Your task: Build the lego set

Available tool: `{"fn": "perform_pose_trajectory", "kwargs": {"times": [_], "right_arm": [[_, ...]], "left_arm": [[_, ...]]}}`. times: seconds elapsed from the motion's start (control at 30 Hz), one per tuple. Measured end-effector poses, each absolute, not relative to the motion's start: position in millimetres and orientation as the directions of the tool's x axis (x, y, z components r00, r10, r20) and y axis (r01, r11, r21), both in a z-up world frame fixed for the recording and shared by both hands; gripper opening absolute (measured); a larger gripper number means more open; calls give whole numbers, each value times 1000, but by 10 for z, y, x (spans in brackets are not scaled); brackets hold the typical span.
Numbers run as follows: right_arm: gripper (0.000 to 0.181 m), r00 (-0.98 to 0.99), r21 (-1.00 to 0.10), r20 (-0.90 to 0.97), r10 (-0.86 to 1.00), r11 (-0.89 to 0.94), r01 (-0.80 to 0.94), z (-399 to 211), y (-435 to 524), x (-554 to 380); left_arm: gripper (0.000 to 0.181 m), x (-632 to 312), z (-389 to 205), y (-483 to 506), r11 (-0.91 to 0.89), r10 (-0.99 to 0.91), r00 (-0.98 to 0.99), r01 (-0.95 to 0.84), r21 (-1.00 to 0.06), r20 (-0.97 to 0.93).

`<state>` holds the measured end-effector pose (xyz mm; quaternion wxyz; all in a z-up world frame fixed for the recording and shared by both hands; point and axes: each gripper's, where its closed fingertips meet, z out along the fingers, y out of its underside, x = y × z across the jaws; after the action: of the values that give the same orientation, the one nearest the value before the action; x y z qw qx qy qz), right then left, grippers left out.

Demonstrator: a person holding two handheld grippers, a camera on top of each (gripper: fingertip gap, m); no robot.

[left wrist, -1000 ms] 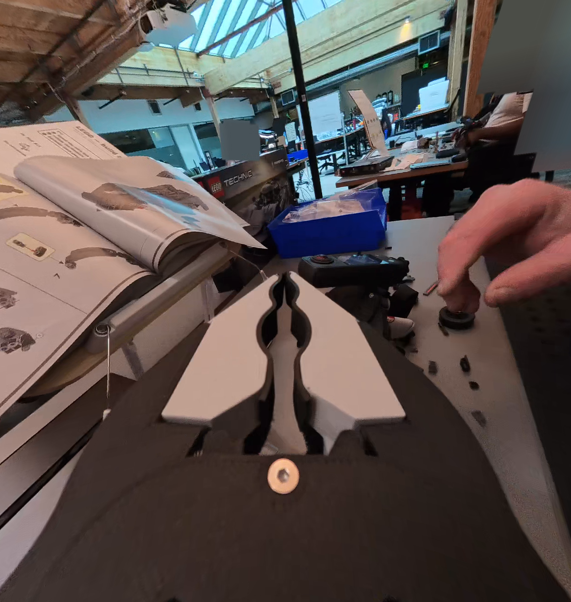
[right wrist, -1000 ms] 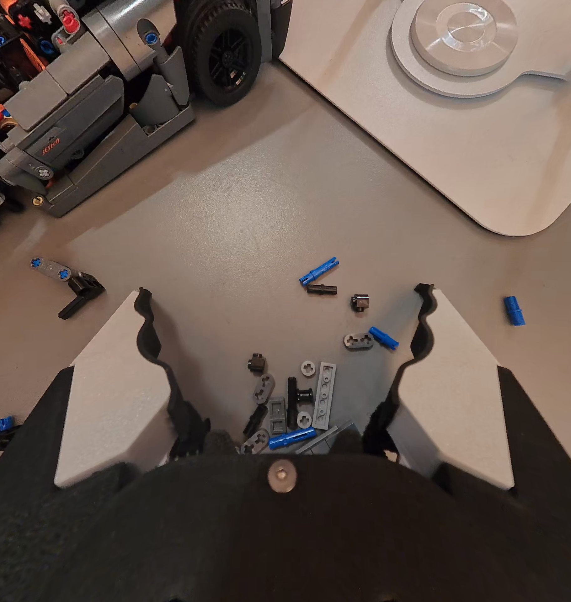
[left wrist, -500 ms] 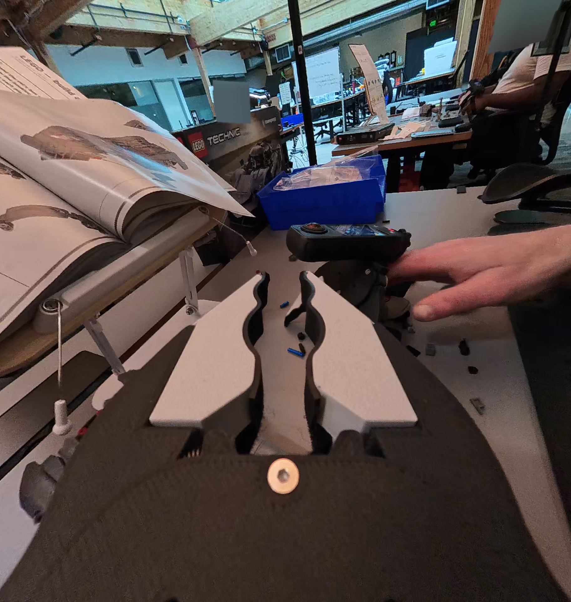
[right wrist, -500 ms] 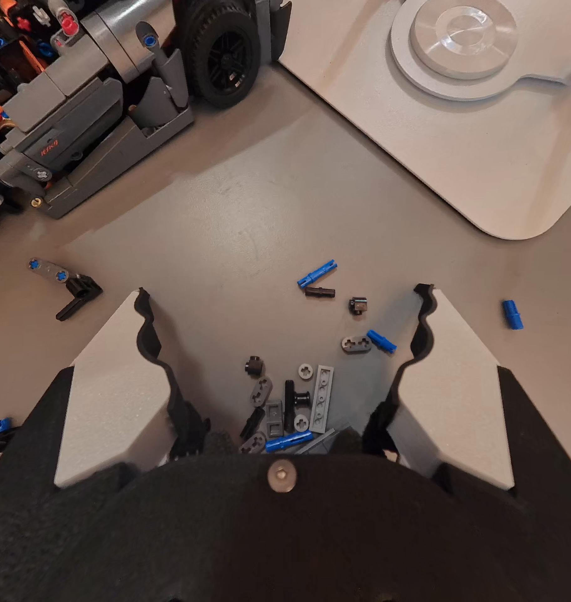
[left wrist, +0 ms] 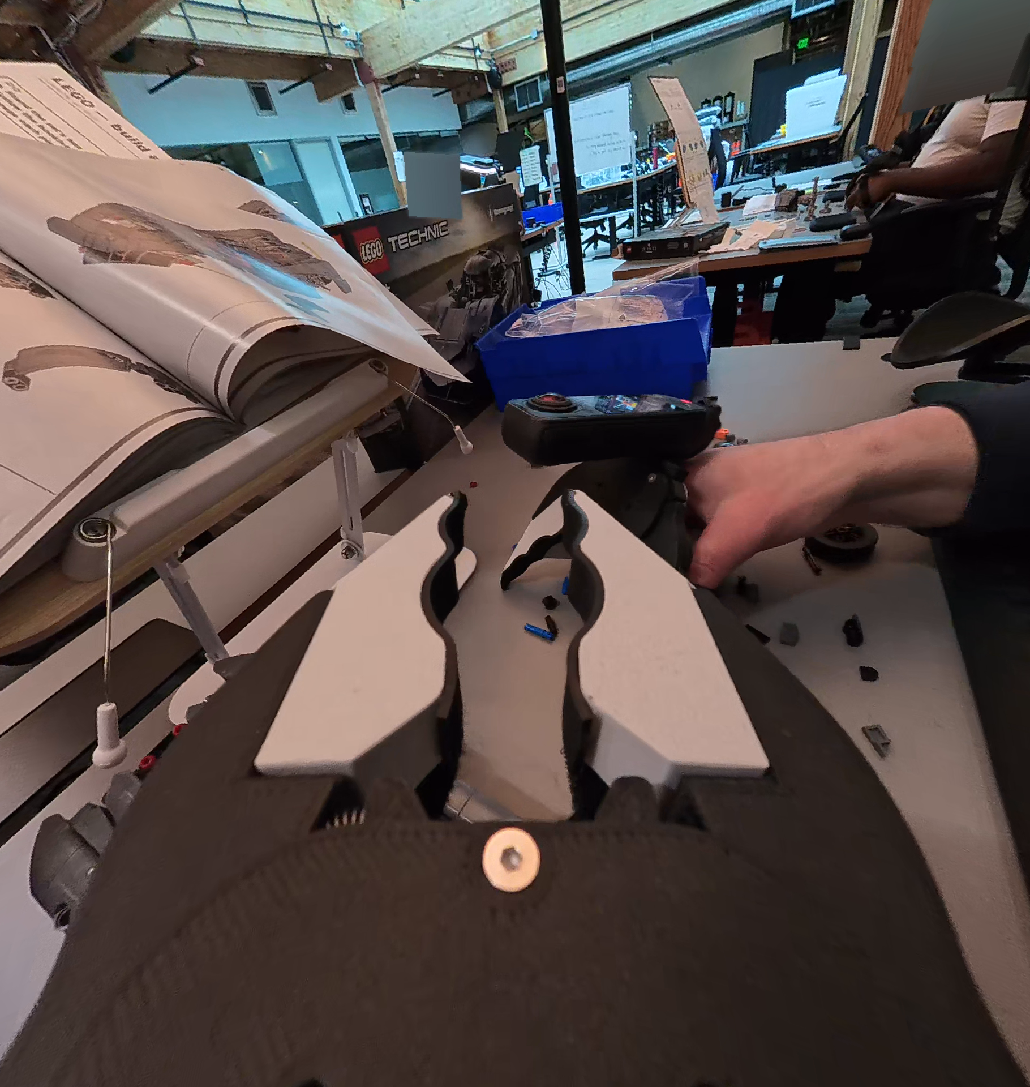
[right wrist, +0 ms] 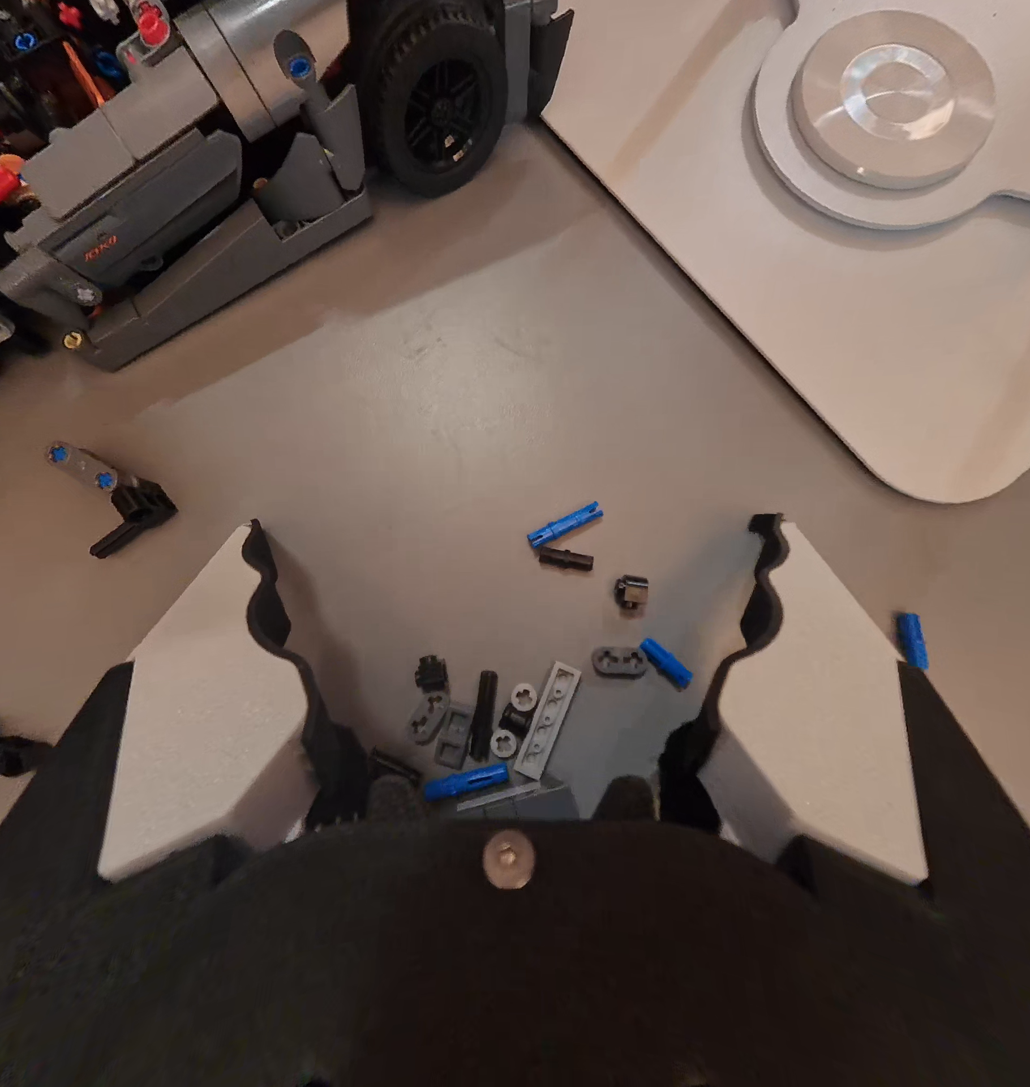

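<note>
Both jaws stand spread and empty: right gripper (right wrist: 515, 526) above loose pins (right wrist: 551, 703). I judge the car model (right wrist: 207, 159), upper left, partly built; much remains.

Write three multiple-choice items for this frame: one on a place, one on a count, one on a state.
1. Where does the long blue pin lie relative to the black pin?
A. Just beyond it, farther from the camera
B. Under the light grey plate
C. On the round metal disc

2. How many wheels of the grey lego vehicle show in the right wrist view?
A. One
B. Three
C. Four

3. What state is the right gripper in?
A. Shut on a pin
B. Open and empty
C. Shut on the plate

Answers: 1 A, the two lie side by side, the blue one higher in the view; 2 A, only one black wheel is visible; 3 B, its jaws stand wide apart over the loose parts.
</note>
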<state>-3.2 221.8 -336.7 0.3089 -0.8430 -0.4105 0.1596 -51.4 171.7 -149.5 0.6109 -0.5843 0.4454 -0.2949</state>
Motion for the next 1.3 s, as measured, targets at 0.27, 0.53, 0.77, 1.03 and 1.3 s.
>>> {"fn": "perform_pose_trajectory", "kwargs": {"times": [0.27,0.53,0.77,1.03,1.3], "right_arm": [[81,512,-853,117,851,-178,490,-2454,2168,-193],[0,361,-968,155,920,68,241,-1531,1484,-698],[0,283,-988,121,951,88,129,-1390,1307,-857],[0,69,-986,20,997,8,167,-1580,1031,-885],[0,-18,-976,30,999,34,215,-1725,936,-879]], "left_arm": [[53,-610,-1338,1782,160,-844,502,-100,-982,-189],[49,-469,-1271,1640,134,-893,434,-5,-991,-122],[9,-303,-1176,1313,110,-959,269,77,-991,-86],[34,-18,-1295,1044,51,-986,159,58,-997,-41],[44,88,-1374,973,55,-988,143,16,-998,-52]]}}
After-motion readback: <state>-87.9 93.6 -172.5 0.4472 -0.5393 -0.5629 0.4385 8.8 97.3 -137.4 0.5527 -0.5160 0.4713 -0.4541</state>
